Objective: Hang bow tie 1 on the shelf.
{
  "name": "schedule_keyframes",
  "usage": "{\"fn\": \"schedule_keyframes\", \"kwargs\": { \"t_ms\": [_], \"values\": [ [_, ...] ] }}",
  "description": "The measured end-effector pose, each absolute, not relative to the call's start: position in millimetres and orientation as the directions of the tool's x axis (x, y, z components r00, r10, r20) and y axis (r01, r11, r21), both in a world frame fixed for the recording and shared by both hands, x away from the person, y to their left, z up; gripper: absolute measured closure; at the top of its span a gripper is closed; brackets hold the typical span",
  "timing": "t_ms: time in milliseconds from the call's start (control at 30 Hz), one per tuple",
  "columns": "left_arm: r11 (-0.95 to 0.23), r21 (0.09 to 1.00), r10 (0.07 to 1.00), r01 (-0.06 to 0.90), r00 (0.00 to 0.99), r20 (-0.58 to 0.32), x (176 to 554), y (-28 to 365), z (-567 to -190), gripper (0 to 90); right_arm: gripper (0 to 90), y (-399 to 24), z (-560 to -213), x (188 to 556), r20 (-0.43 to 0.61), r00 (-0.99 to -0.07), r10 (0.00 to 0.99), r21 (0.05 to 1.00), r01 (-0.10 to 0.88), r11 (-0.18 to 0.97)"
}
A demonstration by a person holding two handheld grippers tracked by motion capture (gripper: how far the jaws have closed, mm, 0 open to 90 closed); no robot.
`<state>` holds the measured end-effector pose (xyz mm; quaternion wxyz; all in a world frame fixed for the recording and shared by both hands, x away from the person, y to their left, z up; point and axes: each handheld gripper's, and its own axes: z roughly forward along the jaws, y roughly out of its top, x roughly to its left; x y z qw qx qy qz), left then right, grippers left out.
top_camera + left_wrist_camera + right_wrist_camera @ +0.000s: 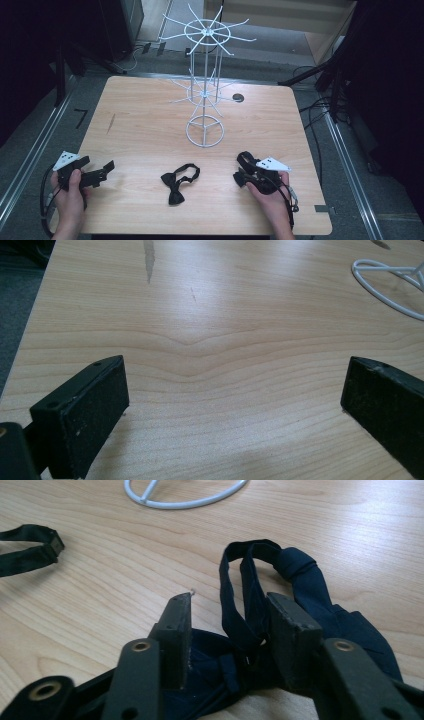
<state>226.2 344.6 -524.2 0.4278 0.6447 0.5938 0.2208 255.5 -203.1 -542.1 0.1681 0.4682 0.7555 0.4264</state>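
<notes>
Patience is helping here: my right gripper (227, 630) is closing half-open jaws around the navy bow tie (300, 575); I should catch its knot. My left gripper (235, 405) is waiting, released.

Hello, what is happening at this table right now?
A person holds a tool in each hand. The right tool is down over a dark blue bow tie, its strap between the half-closed jaws. The left tool rests wide open and empty. A black bow tie lies before a white wire rack.
</notes>
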Motion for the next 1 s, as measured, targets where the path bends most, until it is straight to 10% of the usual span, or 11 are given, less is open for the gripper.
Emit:
{"fn": "schedule_keyframes", "kwargs": {
  "t_ms": [333, 1000],
  "values": [
    [0.072, 0.814, 0.955, 0.577, 0.196, -0.224, 226, 345, -524, 0.0, 88.9, -206, -539, 255, 0.194, -0.486, 0.852, 0.787, 0.596, 0.161],
    [0.071, 0.815, 0.954, 0.576, 0.199, -0.224, 226, 345, -524, 0.0, 89.7, -201, -489, 240, 0.206, -0.484, 0.85, 0.917, 0.398, 0.005]
  ]
}}
